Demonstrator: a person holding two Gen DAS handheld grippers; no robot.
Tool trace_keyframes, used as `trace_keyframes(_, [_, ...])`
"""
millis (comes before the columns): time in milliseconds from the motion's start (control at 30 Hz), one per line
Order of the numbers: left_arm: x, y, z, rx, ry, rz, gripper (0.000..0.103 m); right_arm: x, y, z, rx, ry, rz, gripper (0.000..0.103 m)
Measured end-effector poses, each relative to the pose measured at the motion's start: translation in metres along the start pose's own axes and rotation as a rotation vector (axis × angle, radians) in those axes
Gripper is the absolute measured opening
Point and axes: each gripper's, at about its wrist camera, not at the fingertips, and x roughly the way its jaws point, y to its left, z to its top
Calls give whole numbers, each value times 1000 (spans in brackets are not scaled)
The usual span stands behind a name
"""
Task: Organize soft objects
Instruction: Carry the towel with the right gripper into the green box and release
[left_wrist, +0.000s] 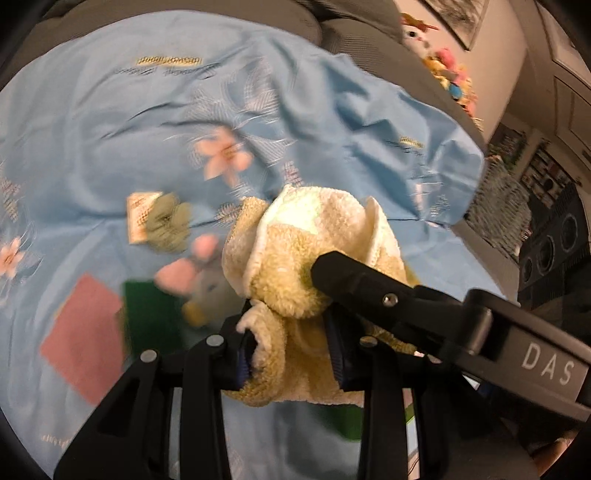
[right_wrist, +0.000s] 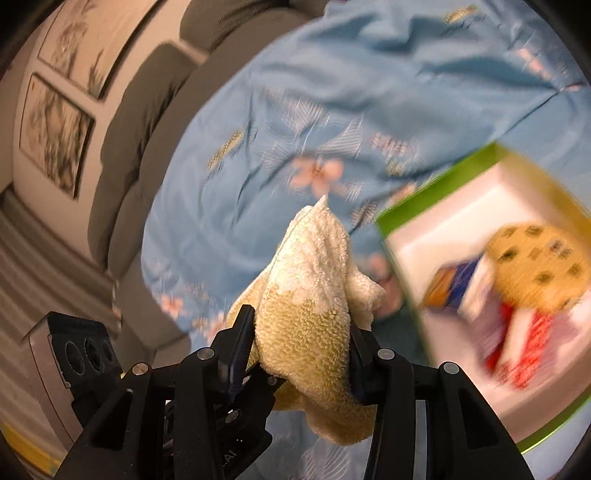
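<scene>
Both my left hand-held gripper (left_wrist: 291, 343) and right hand-held gripper (right_wrist: 301, 350) pinch the yellow towel (left_wrist: 310, 240). I judge I should keep both pinches firm and carry it level over the green box (right_wrist: 436, 184), lest it sag.

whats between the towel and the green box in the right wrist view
In the right wrist view only the blue floral sheet shows between the yellow towel and the green box; nothing else lies there.

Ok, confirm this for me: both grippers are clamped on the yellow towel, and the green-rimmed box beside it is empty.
Not empty. The right wrist view shows the green-rimmed box holding a cookie-shaped plush and other soft items. Both the left gripper and right gripper are clamped on the yellow towel.
</scene>
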Motion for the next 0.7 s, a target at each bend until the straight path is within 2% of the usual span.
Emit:
trace_keyframes(133, [22,-27,20,44,-15,-50,30,-22,-14,26,-9,-115,-41,47])
trace_keyframes(300, [67,-47,27,92,32,-87,30,-21,-58,48,65,-166,-69,47])
trace_keyframes(367, [94,-49,26,86,71,-98,30,-15,-76,53,96,-163,-91,47])
trace_keyframes(433, [119,-50,22,68,144,-89,30,-7,-93,56,128,-156,-133,47])
trace_keyframes(567, [149,-54,10,109,250,0,32,19,-123,55,187,-84,-301,47])
trace_keyframes(633, [154,-55,4,142,273,27,33,32,-130,52,189,-54,-410,48])
trace_keyframes(700, [152,-54,-1,149,271,41,33,39,-135,51,208,-31,-447,48])
